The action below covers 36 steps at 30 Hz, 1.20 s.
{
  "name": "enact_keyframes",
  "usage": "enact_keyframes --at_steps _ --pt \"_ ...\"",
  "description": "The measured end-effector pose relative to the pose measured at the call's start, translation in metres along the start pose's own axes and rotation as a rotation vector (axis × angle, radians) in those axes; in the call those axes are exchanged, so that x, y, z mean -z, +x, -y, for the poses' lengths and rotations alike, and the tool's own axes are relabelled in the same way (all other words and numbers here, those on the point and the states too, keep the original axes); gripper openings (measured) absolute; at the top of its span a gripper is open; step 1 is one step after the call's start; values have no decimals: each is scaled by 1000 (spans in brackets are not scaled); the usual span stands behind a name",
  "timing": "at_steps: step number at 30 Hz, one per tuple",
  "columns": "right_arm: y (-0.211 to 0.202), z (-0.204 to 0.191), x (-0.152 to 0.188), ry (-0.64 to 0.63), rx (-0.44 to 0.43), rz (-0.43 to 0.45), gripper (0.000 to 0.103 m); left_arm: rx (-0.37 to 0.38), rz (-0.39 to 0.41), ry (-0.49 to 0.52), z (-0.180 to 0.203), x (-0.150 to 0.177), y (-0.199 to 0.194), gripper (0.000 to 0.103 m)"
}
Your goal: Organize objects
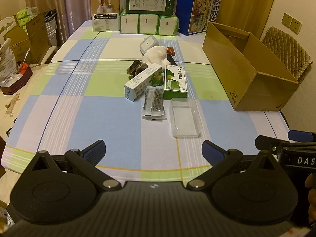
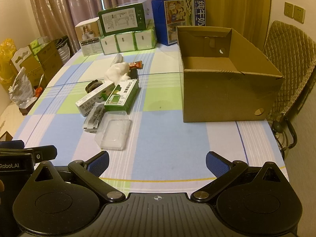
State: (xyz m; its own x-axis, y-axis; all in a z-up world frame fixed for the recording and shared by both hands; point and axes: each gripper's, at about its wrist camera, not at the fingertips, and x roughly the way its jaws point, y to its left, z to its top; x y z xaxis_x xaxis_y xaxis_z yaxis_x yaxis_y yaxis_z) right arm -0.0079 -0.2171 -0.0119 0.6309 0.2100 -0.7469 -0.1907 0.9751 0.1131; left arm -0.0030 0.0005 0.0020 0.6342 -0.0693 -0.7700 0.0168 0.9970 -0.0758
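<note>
The surface [image 1: 65, 106] carries a cloth checked in blue, green and white. Near its centre lies a cluster: a green rectangular carton [image 1: 175, 83], a long white carton [image 1: 142, 82], a clear plastic tray [image 1: 185, 118] and dark sachets [image 1: 153, 103]. An open brown cardboard box [image 2: 227, 96] stands well apart on the right. Stacked cartons [image 1: 150, 0] line the far edge before curtains [image 1: 69, 4]. Left gripper [image 1: 153, 148] and right gripper [image 2: 157, 159] both hover spread wide, holding nothing.
</note>
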Motion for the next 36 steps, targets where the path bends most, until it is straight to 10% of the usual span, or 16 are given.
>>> enact_keyframes --at_steps 36 --pt "5 1 5 3 -1 -9 101 8 -8 -10 -3 5 2 102"
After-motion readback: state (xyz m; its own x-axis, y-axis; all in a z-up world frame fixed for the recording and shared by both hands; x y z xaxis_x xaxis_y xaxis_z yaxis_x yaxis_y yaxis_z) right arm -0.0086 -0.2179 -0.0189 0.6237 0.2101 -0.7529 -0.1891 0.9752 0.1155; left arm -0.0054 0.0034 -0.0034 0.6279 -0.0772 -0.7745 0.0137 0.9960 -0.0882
